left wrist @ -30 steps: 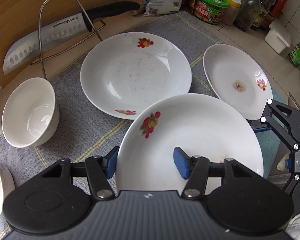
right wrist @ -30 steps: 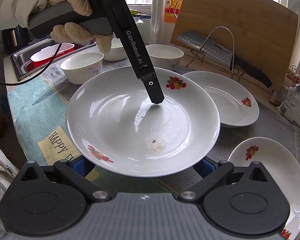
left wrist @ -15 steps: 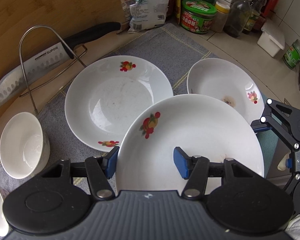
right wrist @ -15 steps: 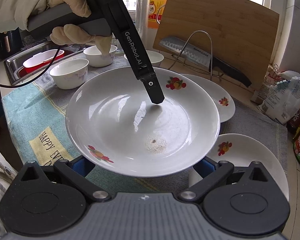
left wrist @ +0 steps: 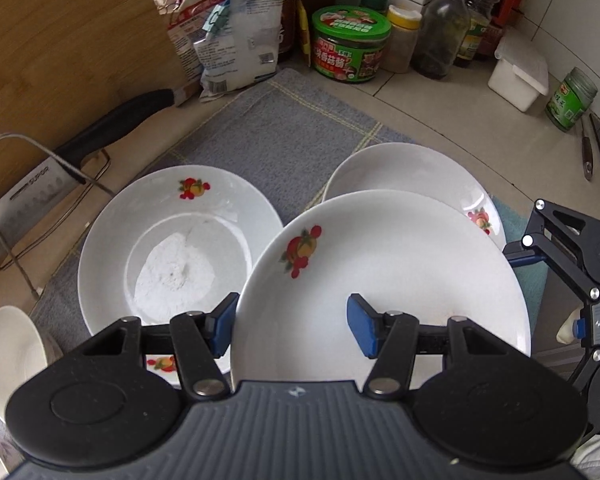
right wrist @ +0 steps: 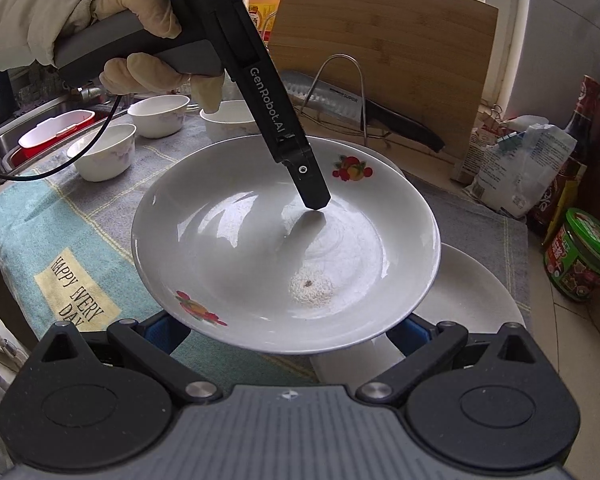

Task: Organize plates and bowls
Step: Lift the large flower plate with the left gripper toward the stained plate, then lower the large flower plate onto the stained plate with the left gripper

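Observation:
My left gripper [left wrist: 292, 326] is shut on the rim of a white fruit-print plate [left wrist: 400, 264], one pad inside and one under the edge, holding it in the air. The same plate [right wrist: 260, 240] fills the right wrist view, with the left gripper's finger [right wrist: 308, 184] resting inside it. My right gripper [right wrist: 288, 332] is open, its blue pads spread below the plate's near rim. A second plate [left wrist: 412, 168] lies right under the held one; it also shows in the right wrist view [right wrist: 472, 292]. A third plate [left wrist: 172, 240] lies to the left.
Several small white bowls [right wrist: 104, 152] stand on the grey cloth [left wrist: 280, 128] toward the sink [right wrist: 28, 132]. A cleaver [left wrist: 40, 184] in a wire rack leans on a wooden board [left wrist: 60, 40]. Bags, jars and bottles [left wrist: 352, 48] line the back wall.
The held plate has moved right with both grippers, from beside the right-hand plate to over it. The bowls and knife rack have slid to the left of the view.

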Demonstrator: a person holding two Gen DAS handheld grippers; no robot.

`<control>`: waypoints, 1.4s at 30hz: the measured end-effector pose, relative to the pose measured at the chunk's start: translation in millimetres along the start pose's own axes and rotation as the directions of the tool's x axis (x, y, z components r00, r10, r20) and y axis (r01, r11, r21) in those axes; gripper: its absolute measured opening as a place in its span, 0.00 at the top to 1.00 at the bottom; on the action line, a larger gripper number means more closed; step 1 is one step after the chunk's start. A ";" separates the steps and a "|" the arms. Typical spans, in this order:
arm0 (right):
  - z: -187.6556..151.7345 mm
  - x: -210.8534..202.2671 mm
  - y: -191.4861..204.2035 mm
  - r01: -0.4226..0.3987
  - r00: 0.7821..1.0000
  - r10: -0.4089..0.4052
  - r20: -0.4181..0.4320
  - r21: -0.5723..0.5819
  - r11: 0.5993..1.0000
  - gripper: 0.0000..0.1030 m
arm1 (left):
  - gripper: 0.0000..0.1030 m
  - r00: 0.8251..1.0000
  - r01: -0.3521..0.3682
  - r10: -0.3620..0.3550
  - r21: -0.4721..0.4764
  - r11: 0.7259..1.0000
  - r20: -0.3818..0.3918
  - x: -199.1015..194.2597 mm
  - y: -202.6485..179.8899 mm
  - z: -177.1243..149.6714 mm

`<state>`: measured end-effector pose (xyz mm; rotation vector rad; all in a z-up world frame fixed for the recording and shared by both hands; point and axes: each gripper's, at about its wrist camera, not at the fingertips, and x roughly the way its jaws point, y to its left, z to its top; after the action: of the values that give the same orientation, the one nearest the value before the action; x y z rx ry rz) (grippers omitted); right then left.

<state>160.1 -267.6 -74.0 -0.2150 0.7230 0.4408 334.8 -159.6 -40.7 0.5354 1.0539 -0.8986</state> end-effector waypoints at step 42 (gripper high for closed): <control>-34.2 -1.8 -67.7 0.114 0.992 -0.100 -0.076 0.198 0.974 0.00 | 0.44 0.993 0.113 -0.108 0.120 0.986 -0.044 87.0 -36.5 80.8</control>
<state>169.8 -339.8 -95.2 -0.0763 0.8114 0.2559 363.0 -272.4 -84.4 0.6020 1.0748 -1.0595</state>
